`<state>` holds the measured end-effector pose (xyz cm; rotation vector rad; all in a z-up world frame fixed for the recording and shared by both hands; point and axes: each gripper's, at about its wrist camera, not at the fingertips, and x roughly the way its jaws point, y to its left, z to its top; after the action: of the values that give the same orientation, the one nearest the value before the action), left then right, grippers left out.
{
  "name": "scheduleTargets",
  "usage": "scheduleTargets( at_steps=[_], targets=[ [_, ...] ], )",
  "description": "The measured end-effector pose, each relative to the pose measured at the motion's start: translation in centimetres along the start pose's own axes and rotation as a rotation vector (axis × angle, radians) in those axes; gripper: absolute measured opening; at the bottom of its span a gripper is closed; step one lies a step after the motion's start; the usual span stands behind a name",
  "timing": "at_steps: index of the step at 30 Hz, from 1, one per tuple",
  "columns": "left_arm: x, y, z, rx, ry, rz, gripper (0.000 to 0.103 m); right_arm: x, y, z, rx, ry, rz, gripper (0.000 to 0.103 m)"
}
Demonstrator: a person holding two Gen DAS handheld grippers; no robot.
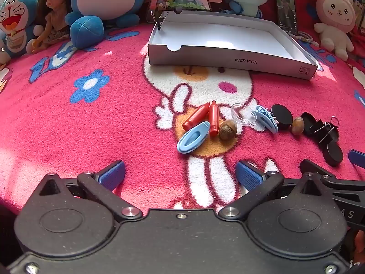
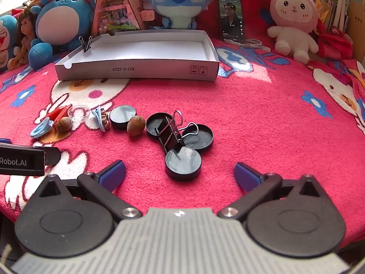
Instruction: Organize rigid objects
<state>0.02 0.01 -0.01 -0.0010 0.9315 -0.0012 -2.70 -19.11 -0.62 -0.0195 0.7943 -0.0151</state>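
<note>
A row of small objects lies on the pink blanket: two red tubes (image 1: 202, 117), a blue clip (image 1: 193, 137), a nut (image 1: 227, 129), a clear cup (image 1: 242, 114), a second blue clip (image 1: 265, 118), black round lids (image 2: 183, 164), a second nut (image 2: 136, 125) and a black binder clip (image 2: 170, 134). An empty white box (image 1: 228, 43) stands behind them, also in the right wrist view (image 2: 136, 68). My left gripper (image 1: 180, 175) is open and empty, short of the red tubes. My right gripper (image 2: 180, 175) is open and empty, just short of the nearest black lid.
Plush toys (image 2: 175, 2), a doll (image 1: 53, 13), a triangular toy house (image 2: 114, 6) and a phone (image 2: 231, 19) line the back behind the box. A binder clip (image 2: 85, 43) is clamped on the box's far left corner. The left gripper's body (image 2: 22, 161) shows at the right view's left edge.
</note>
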Motion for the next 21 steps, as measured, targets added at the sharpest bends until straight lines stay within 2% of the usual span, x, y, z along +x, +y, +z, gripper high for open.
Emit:
scheduleTargets(
  at_steps=[21],
  targets=[
    [0.0,-0.01,0.0,0.002,0.001,0.003,0.103,0.08,0.06,0.02,0.001,0.01,0.0,0.103]
  ],
)
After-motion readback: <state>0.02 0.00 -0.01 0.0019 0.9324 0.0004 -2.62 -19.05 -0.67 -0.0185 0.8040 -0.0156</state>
